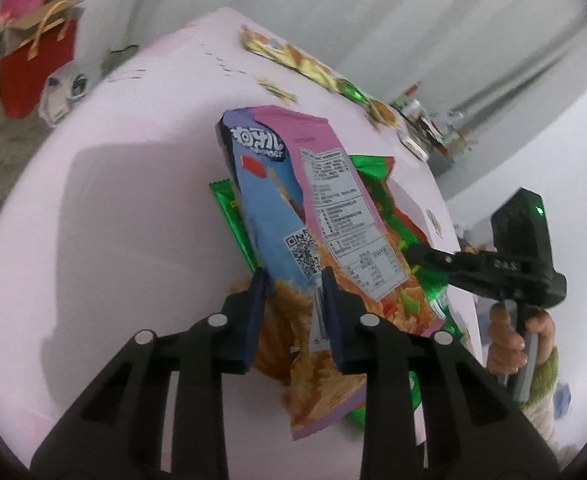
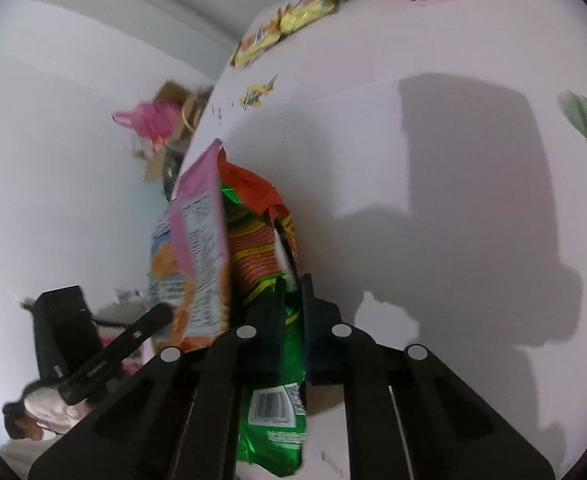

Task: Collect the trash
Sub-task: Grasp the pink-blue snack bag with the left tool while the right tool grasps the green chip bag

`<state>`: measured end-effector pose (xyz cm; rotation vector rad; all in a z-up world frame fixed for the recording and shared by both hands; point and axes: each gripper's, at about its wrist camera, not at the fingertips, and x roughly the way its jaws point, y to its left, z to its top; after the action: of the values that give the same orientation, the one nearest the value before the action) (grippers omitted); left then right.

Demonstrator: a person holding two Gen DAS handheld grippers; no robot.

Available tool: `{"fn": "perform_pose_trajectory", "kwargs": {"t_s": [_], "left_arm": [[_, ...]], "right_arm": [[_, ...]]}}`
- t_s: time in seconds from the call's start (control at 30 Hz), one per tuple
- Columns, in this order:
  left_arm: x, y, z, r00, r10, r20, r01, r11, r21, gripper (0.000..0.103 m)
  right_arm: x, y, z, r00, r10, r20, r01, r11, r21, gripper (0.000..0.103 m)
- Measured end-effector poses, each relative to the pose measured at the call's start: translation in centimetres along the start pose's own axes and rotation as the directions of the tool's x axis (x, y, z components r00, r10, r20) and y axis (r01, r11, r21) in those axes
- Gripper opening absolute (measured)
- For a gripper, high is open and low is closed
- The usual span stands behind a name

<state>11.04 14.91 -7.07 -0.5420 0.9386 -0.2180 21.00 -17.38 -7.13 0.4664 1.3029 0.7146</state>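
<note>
Left hand-held gripper (image 1: pixel 293 284) clamps snack bag (image 1: pixel 293 200), long axis pointing away.

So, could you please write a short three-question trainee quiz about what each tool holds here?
1. True or false: the left tool is shut on the pink-and-blue snack packet.
2. Which wrapper does the right tool grip? A. the green-and-red foil snack bag B. the yellow wrapper at the far edge of the pink tablecloth
3. Fill in: the two held packets are ___ each other.

Key: 1 true; 2 A; 3 beside.
</note>
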Motion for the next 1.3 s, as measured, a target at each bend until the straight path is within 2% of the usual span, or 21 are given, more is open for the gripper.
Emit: {"fn": "perform_pose_trajectory", "kwargs": {"t_s": [0.1, 0.17, 0.33, 0.43, 0.53, 0.57, 0.6, 0.67, 0.7, 0.77, 0.83, 0.87, 0.93, 1.03, 1.1, 1.13, 1.2, 1.3], "left_arm": [[1.2, -2.3, -0.8, 0.999, -0.034, -0.036, 0.036, 0.997, 0.061, 0.022], [2.0, -3.9, -1.6, 0.996, -0.064, -0.065, 0.070, 0.993, 0.097, 0.022], [3.9, -8.0, -3.8, 0.980, -0.130, -0.153, 0.160, 0.967, 0.199, 0.021], [4.5, -10.1, -5.2, 0.977, -0.113, -0.180, 0.163, 0.942, 0.294, 0.021], [4.8, -11.8, -6.0, 0.981, -0.070, -0.180, 0.135, 0.916, 0.379, 0.019], [4.9, -12.2, -6.1, 0.983, -0.054, -0.178, 0.123, 0.908, 0.401, 0.019], [5.0, -12.3, -6.1, 0.982, -0.045, -0.181, 0.117, 0.906, 0.407, 0.019], [5.2, -12.3, -5.8, 0.981, -0.029, -0.192, 0.104, 0.912, 0.397, 0.019], [5.3, -12.2, -5.6, 0.980, -0.024, -0.197, 0.101, 0.916, 0.388, 0.019], [5.4, -12.0, -5.4, 0.978, -0.021, -0.208, 0.098, 0.924, 0.370, 0.019], [5.3, -11.9, -5.4, 0.978, -0.016, -0.208, 0.093, 0.927, 0.363, 0.019], [5.2, -11.8, -5.4, 0.978, -0.014, -0.208, 0.090, 0.928, 0.362, 0.019], [5.1, -11.7, -5.6, 0.979, -0.010, -0.206, 0.085, 0.930, 0.358, 0.019], [5.2, -11.8, -5.7, 0.979, -0.007, -0.205, 0.081, 0.931, 0.356, 0.019], [5.2, -11.8, -5.6, 0.976, -0.012, -0.215, 0.089, 0.933, 0.350, 0.019], [5.1, -11.7, -5.5, 0.975, -0.020, -0.220, 0.096, 0.935, 0.340, 0.019], [4.8, -11.6, -5.3, 0.973, -0.042, -0.229, 0.115, 0.941, 0.318, 0.029], [4.7, -11.7, -5.0, 0.971, -0.049, -0.235, 0.123, 0.943, 0.310, 0.038]], "right_arm": [[-3.7, -1.9, -3.1, 0.996, 0.016, 0.092, -0.022, 0.998, 0.064, 0.006], [-5.7, -2.8, -4.8, 0.990, -0.002, 0.143, -0.012, 0.995, 0.095, 0.005], [-11.2, -5.7, -11.6, 0.958, -0.099, 0.269, 0.044, 0.978, 0.202, 0.005], [-12.5, -6.7, -14.8, 0.945, -0.122, 0.303, 0.047, 0.968, 0.245, 0.005], [-13.1, -7.2, -16.6, 0.935, -0.130, 0.330, 0.036, 0.960, 0.276, 0.008], [-13.2, -7.4, -17.0, 0.932, -0.131, 0.338, 0.031, 0.958, 0.284, 0.014], [-13.1, -7.5, -17.1, 0.930, -0.127, 0.344, 0.024, 0.957, 0.288, 0.029], [-13.0, -7.8, -17.1, 0.927, -0.131, 0.350, 0.023, 0.955, 0.296, 0.046], [-12.7, -7.9, -16.9, 0.928, -0.132, 0.348, 0.025, 0.955, 0.296, 0.046], [-12.0, -8.0, -16.4, 0.940, -0.111, 0.322, 0.014, 0.958, 0.287, 0.046], [-10.8, -8.2, -15.8, 0.954, -0.053, 0.295, -0.032, 0.960, 0.278, 0.046], [-10.1, -8.3, -15.4, 0.958, -0.008, 0.285, -0.075, 0.958, 0.278, 0.046], [-9.4, -8.1, -15.1, 0.960, 0.032, 0.279, -0.110, 0.956, 0.272, 0.043], [-8.5, -7.7, -14.5, 0.963, 0.029, 0.267, -0.102, 0.959, 0.264, 0.038], [-8.2, -7.6, -14.4, 0.964, 0.015, 0.264, -0.091, 0.957, 0.276, 0.024], [-8.0, -7.6, -14.5, 0.965, 0.012, 0.262, -0.090, 0.954, 0.285, 0.022], [-7.9, -7.8, -14.7, 0.965, 0.009, 0.264, -0.091, 0.950, 0.299, 0.013], [-7.9, -7.9, -14.8, 0.965, -0.001, 0.264, -0.080, 0.952, 0.296, 0.012]]}}
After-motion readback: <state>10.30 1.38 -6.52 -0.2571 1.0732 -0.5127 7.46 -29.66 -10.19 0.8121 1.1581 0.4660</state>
